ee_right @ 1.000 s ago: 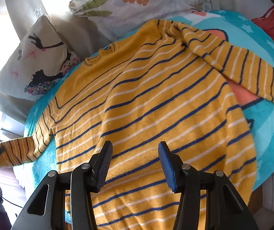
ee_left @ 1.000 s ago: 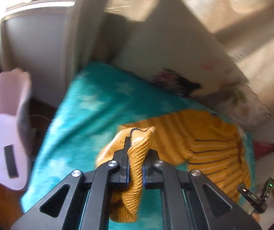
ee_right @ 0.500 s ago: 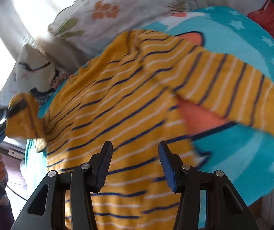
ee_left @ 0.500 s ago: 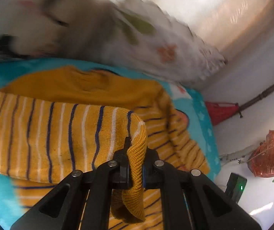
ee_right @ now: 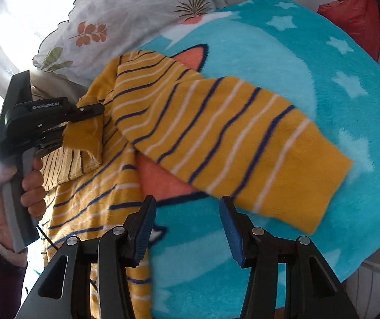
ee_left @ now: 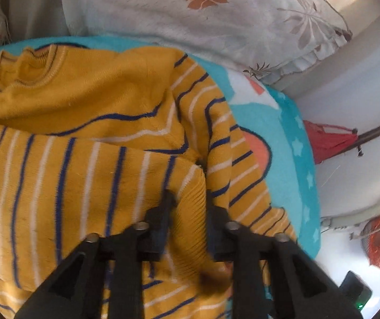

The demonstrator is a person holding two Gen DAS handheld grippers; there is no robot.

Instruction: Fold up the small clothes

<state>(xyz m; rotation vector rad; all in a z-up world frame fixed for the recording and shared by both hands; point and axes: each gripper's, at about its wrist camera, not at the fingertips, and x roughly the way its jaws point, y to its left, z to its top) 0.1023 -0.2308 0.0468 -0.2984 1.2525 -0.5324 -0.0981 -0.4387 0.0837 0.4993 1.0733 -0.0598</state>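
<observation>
Sweater (ee_left: pixel 89 175) cuff (ee_left: pixel 191 212) between just-parting left tongs (ee_left: pixel 190 207).

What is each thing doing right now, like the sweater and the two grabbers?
Sweater, lying on the blanket, only partly folded.
One sleeve, folded across the chest.
Other sleeve, stretched out on the blanket.
Left hand-held gripper, jaws just been opening, cuff between them.
Right hand-held gripper, open, empty.
</observation>
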